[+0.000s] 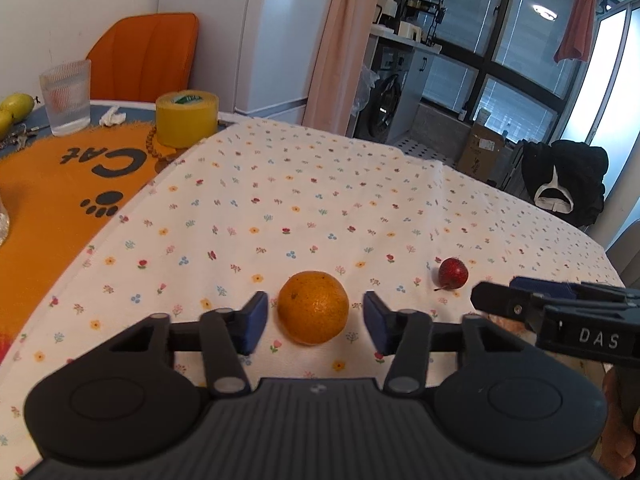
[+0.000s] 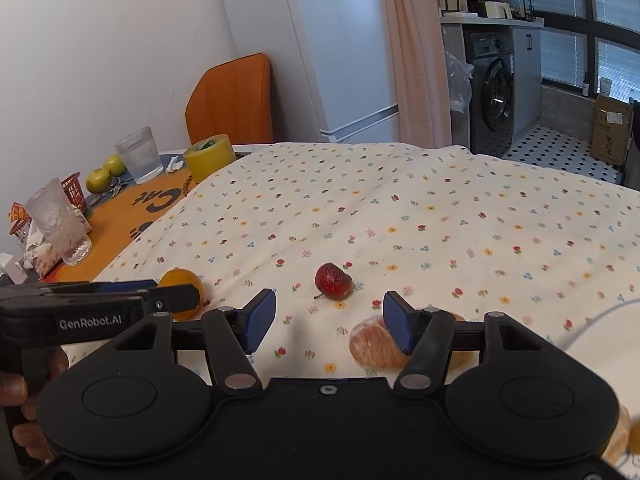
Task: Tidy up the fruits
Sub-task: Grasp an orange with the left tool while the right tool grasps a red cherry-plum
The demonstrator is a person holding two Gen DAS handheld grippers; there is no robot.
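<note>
On the flowered tablecloth (image 1: 320, 184), an orange (image 1: 313, 307) is framed between the spread fingers of the left gripper (image 1: 315, 320), with a gap left on each side and no contact made. The right gripper (image 2: 329, 318) is likewise held apart, with a small red fruit (image 2: 333, 281) lying just beyond its tips and a peeled citrus piece (image 2: 374, 346) beside its right finger. The approach before grasping is judged to be in hand; next, a slight advance and a gentle closing on the orange are called for.
</note>
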